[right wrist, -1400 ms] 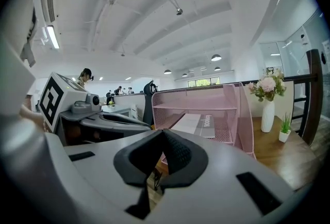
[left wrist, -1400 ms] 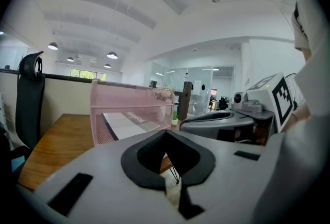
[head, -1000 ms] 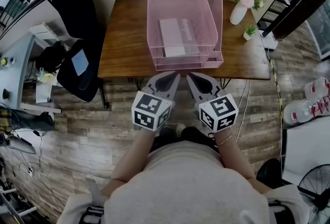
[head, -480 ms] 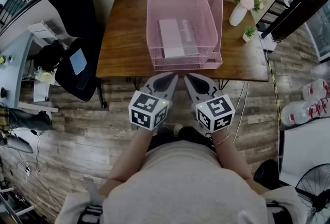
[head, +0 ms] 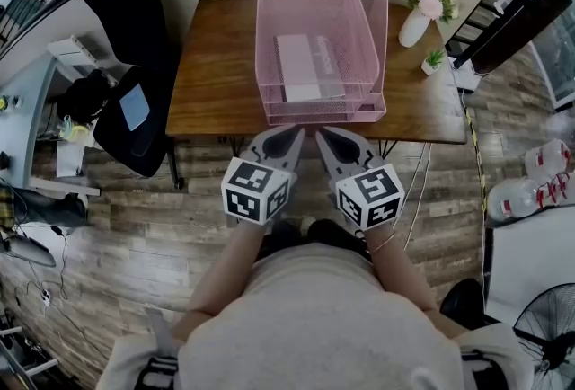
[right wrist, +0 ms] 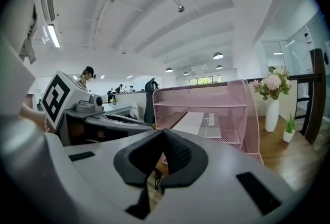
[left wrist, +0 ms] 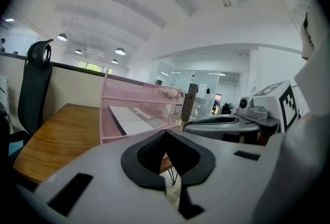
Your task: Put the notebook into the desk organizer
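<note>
Head view, looking steeply down: we see a wooden desk [head: 216,74] bearing a pink mesh desk organizer [head: 269,11]. The notebook [head: 301,65] lies flat inside the organizer, and a vase of flowers [head: 418,11] stands near the desk's right end. The left gripper [head: 289,133] and right gripper [head: 323,135] hover side by side just short of the desk's near edge, apart from the organizer. Left gripper view: its jaws are pressed together on nothing, and the notebook shows on a tier under the top one. Right gripper view: its jaws are likewise pressed together and empty. We judge the placing done; the next move seems to call only for keeping both grippers clear of the organizer
</note>
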A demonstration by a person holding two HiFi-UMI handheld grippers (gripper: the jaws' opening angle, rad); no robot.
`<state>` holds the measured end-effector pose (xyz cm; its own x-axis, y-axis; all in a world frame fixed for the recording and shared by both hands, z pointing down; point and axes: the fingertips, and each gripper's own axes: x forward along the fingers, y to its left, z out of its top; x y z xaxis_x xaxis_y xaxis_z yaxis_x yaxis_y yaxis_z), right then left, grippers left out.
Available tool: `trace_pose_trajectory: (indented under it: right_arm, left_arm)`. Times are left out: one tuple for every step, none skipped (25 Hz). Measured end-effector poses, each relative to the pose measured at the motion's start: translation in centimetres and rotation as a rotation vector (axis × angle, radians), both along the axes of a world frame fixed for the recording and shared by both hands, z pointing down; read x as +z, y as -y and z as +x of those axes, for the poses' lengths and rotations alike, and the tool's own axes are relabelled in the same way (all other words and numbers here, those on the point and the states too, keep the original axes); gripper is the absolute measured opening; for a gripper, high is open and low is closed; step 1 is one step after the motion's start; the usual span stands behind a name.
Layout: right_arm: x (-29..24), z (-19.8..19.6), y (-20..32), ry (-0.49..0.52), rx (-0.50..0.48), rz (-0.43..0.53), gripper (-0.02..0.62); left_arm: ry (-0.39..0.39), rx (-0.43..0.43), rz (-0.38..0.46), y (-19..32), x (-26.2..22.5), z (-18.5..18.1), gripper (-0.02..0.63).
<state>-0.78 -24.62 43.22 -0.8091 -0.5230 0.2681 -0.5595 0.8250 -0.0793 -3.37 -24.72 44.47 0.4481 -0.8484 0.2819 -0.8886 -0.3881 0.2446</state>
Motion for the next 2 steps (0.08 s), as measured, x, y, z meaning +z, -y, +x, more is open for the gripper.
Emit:
trace_pose_trajectory:
  right_arm:
    - [0.06, -0.01, 0.01, -0.002, 0.001, 0.0, 0.011]
    - [0.11, -0.01, 0.02, -0.003, 0.002, -0.001, 0.011]
  left_arm:
    - [0.0, -0.001, 0.0, 0.02, 0.02, -0.01, 0.012]
    - [0.0, -0.002, 0.0, 0.05, 0.05, -0.02, 0.012]
